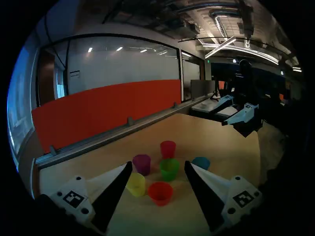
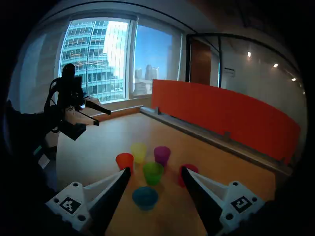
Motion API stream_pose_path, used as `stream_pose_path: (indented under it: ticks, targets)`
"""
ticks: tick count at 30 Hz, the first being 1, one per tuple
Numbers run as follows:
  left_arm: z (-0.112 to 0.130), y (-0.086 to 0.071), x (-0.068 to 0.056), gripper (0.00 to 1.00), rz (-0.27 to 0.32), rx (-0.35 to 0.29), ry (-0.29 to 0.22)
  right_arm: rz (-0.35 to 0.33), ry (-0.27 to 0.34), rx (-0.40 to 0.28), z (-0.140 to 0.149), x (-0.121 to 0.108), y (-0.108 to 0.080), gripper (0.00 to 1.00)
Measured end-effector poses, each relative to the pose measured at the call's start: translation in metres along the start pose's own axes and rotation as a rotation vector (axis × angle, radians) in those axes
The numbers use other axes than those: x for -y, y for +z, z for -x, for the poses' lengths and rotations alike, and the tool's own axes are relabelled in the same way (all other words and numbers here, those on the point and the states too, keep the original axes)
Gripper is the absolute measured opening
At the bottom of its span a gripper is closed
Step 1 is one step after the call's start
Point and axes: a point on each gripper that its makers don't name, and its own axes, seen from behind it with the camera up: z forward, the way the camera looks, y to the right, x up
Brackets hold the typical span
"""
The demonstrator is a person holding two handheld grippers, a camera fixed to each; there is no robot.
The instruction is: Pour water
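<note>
Small tapered plastic cups (image 1: 169,169) in assorted colours were clustered upright on the smooth light-wood bench (image 1: 212,137). Left gripper (image 1: 158,163) & right gripper (image 2: 155,169) were spread wide, nothing grasped; cups were framed btwn their fingers.

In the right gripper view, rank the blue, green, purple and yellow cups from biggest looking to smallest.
1. blue cup
2. green cup
3. purple cup and yellow cup: about alike, no ranking.
Nearer cups look bigger, so true sizes may well match.
</note>
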Motion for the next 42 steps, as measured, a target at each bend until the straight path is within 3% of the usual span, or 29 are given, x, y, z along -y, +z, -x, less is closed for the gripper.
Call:
stream_pose_path:
  ticks: [42]
  targets:
    - [0.038, 0.071, -0.018, 0.99, 0.084, 0.091, 0.021, -0.055, 0.025, 0.154, 0.104, 0.017, 0.052, 1.00]
